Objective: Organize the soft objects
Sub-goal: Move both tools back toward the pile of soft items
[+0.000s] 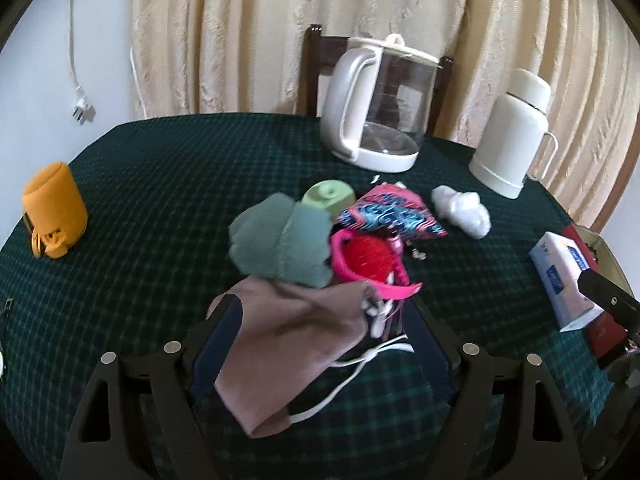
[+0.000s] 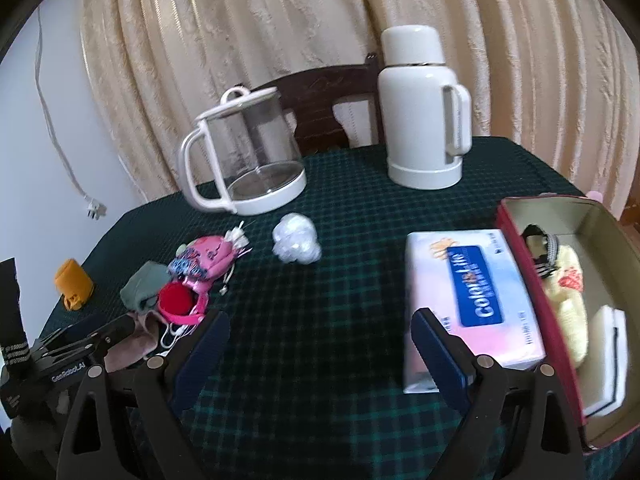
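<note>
1. Left gripper [image 1: 316, 320]: jaws wide apart, straddling the mauve face mask [image 1: 292, 344]. Mask lies between the pads, but whether a pad touches the cloth I can't tell; no pinch visible, so I read it as released.
2. Right gripper [image 2: 320, 344]: jaws wide, nothing between them, just green check tablecloth [image 2: 320, 240] below. Tissue pack [image 2: 472, 292] sits just beside its right finger.
3. Soft stuff is piled mid-table: mask nearest, grey-green cloth [image 1: 280, 240] touching it behind, then the red ball in a pink band [image 1: 368, 256], patterned pouch [image 1: 392, 216] and white wad [image 1: 460, 210] a bit apart to the right.
4. Target, my guess: the red box [image 2: 560, 320] at the right edge, beyond the tissue pack. Already has a yellow knit item [image 2: 568, 300] and white foam [image 2: 604, 360] in it.
5. Step in hand, prob: left grabs the mask. Go lower, close on the bunched middle of the cloth, not an edge.
6. Watch the white ear loops [image 1: 360, 364]: they trail toward the right finger and look tangled w/ the pink band's cords. Lift slow and check nothing drags along.
7. Grey-green cloth overlaps the mask's far edge, so pull toward the near side, not straight up.
8. Keep the right gripper clear of the tissue pack; free it for steadying the box or taking a handoff.
9. Kettle [image 1: 380, 108] and flask [image 1: 512, 132] stand well back, no issue.
</note>
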A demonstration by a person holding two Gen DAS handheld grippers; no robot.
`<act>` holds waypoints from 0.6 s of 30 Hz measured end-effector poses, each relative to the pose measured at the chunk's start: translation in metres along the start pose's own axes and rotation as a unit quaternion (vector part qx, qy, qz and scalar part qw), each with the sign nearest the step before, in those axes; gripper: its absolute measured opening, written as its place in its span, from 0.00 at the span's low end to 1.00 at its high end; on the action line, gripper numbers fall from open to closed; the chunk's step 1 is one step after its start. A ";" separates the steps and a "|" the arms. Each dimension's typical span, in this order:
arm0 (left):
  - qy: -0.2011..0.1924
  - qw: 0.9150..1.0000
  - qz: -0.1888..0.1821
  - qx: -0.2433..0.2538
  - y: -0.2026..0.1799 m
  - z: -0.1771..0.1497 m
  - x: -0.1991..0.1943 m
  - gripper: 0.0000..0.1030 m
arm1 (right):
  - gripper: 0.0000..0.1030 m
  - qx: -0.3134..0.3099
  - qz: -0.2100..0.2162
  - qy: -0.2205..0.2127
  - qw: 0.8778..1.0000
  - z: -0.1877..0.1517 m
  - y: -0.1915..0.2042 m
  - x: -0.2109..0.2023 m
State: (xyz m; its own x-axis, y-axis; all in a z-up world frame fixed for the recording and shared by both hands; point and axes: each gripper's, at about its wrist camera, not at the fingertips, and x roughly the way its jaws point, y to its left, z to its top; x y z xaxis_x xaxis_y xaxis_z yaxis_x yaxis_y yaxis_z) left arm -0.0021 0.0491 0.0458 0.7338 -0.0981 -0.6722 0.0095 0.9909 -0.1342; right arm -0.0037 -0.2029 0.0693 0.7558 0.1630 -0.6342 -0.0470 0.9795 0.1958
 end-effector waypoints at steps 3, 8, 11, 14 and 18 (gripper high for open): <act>0.005 1.000 0.006 -0.005 0.009 -0.005 0.003 0.82 | 0.92 -0.005 0.003 0.007 1.000 -0.003 0.006 0.003; 0.023 1.000 0.013 -0.007 0.017 -0.013 0.011 0.82 | 0.92 -0.011 0.008 0.016 1.000 -0.007 0.014 0.007; 0.037 0.999 0.012 -0.011 0.021 -0.017 0.019 0.82 | 0.92 -0.014 0.009 0.021 1.000 -0.008 0.018 0.010; 0.048 0.999 0.011 -0.016 0.025 -0.018 0.026 0.82 | 0.92 -0.017 0.010 0.025 1.000 -0.010 0.021 0.012; 0.057 0.998 0.010 -0.026 0.028 -0.017 0.032 0.82 | 0.92 -0.021 0.011 0.027 0.999 -0.011 0.025 0.012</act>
State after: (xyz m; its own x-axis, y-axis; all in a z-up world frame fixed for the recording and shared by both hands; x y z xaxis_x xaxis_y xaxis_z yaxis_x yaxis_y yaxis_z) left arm 0.0106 0.0727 0.0083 0.6519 -0.0919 -0.7527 -0.0406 0.9870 -0.1557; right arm -0.0026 -0.1747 0.0584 0.7181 0.1904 -0.6693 -0.0916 0.9793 0.1802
